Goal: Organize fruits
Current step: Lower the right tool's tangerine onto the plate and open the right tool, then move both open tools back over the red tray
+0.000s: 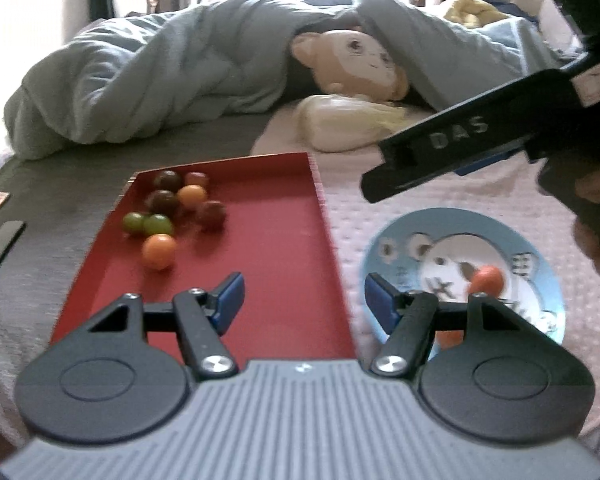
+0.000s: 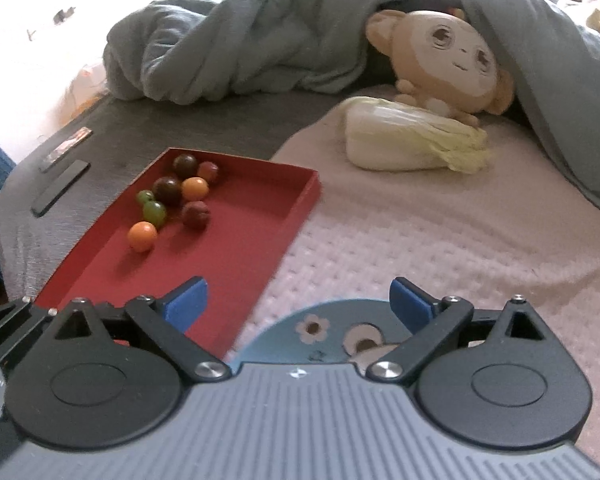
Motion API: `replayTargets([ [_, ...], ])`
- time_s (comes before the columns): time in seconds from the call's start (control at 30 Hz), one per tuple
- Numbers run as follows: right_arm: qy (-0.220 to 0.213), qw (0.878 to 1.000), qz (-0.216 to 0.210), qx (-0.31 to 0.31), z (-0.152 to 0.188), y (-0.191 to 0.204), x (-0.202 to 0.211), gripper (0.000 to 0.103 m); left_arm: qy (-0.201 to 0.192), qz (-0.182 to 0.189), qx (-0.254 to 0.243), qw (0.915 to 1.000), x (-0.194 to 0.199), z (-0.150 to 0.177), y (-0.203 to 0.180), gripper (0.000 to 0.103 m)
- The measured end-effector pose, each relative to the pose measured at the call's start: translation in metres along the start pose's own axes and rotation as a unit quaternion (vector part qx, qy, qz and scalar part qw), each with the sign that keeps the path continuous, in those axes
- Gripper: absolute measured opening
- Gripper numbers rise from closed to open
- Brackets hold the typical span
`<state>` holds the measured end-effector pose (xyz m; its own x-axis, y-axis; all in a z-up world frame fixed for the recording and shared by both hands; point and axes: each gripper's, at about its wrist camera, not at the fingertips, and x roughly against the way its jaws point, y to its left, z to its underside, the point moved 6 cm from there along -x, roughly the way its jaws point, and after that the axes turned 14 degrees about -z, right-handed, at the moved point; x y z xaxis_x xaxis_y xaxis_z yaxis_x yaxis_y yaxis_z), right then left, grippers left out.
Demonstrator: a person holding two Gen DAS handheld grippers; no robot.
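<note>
Bed surface, two zones: grey sheet (image 1: 60, 196) on the left, pink textured blanket (image 2: 440, 240) on the right, rumpled grey-blue duvet (image 1: 140, 80) behind.

Red tray (image 1: 268, 240) lies across the seam between the two. Fruits sit bunched in its far left corner: two dark brown (image 2: 168, 190), two reddish (image 2: 196, 215), two green (image 2: 154, 211), two orange (image 2: 142, 236). Rest of the tray floor is bare red. Near end of the tray is cut off by the gripper body in both views.

Blue plate (image 1: 540, 264) with cartoon print sits just right of the tray on the pink blanket. One orange fruit (image 1: 487, 280) rests on it; a second orange patch lower down is masked by the left finger linkage, cannot tell what it is. In the right wrist view only the plate's far rim shows.

Left gripper (image 1: 304, 300): blue pads wide apart, nothing between them, straddling the tray's right wall and the plate's left rim. Right gripper (image 2: 298, 304): spread wide, empty, above the plate's far edge; its black body is cut off at the frame edge in the left wrist view.

Plush monkey (image 2: 452, 64) half covered by the duvet; napa cabbage (image 2: 412, 140) just in front of it. Flat black strip (image 2: 60, 192) on the grey sheet left of the tray, well apart. Open blanket between plate and cabbage.
</note>
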<state>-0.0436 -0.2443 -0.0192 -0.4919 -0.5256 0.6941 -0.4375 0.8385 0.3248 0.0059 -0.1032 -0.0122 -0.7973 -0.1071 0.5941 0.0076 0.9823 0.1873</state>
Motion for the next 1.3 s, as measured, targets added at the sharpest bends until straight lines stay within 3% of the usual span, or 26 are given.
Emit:
replayTargets([
  [0.37, 0.019, 1.0, -0.015, 0.02, -0.008, 0.022, -0.037, 0.099, 0.001, -0.052, 0.017, 0.9985, -0.029, 0.002, 0.045, 0.069],
  [0.83, 0.038, 0.998, -0.026, 0.042, -0.009, 0.041, -0.064, 0.099, 0.016, -0.077, 0.042, 0.9961, -0.054, 0.007, 0.075, 0.069],
  [1.07, 0.042, 0.997, -0.025, 0.053, -0.011, 0.046, -0.076, 0.099, 0.002, -0.096, 0.04, 0.9946, -0.06, 0.004, 0.086, 0.069],
  [1.3, 0.041, 0.997, -0.022, 0.066, -0.015, 0.054, -0.088, 0.099, 0.009, -0.093, 0.047, 0.9945, -0.071, 0.0, 0.093, 0.069],
])
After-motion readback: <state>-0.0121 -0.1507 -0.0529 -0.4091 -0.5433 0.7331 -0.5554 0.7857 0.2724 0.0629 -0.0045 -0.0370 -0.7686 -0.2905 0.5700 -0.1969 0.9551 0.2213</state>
